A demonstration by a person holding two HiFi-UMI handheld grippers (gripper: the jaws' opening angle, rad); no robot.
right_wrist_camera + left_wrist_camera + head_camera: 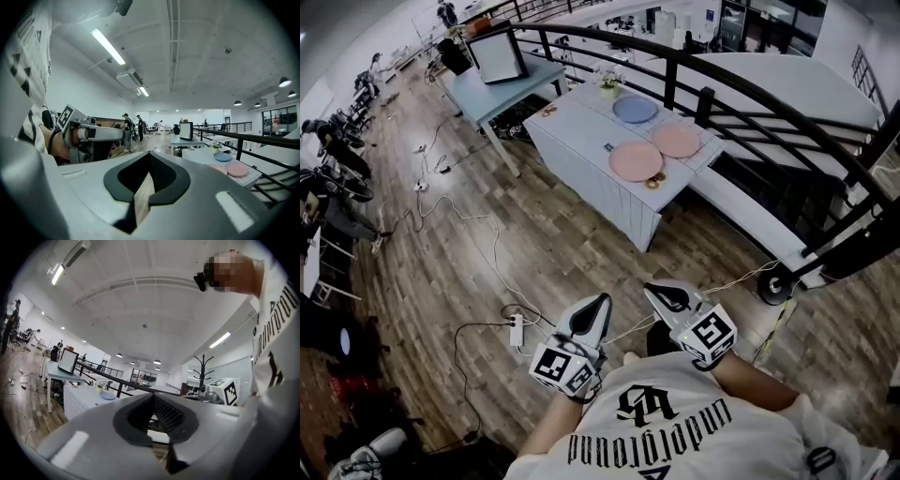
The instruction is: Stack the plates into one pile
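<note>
Risk, floor: a cable (492,246) and a power strip (517,330) lie on the wooden floor between the person and the tabletop (581,131). I judge that a foot could catch them on the walk in.
Risk, grasp: both pairs of jaws are clenched, so they would have to be let apart before they reach a rim. If they stay shut, they would likely push a plate across the surface instead of taking it.
Risk, edge: the lower pink plate (636,161) sits close to the tabletop's near edge, so a shove could send it over. The black railing (712,89) runs just behind the tabletop and leaves little room for a wide swing.
Plates: three lie flat and apart in the upper centre of the head view. The blue plate (635,109) is uppermost, the right pink plate (677,141) is below and right of it, and the lower pink plate is beneath both. No pile is started.
Plates relative to jaws: well apart, with open floor between them. Both grippers are near the person's chest at the bottom of the frame.
Left gripper (153,395): jaws clenched, tips meeting on nothing, roughly level; the blue plate (108,395) is far off at the left.
Right gripper (150,153): jaws clenched and empty; the plates (229,164) are far off at the right.
</note>
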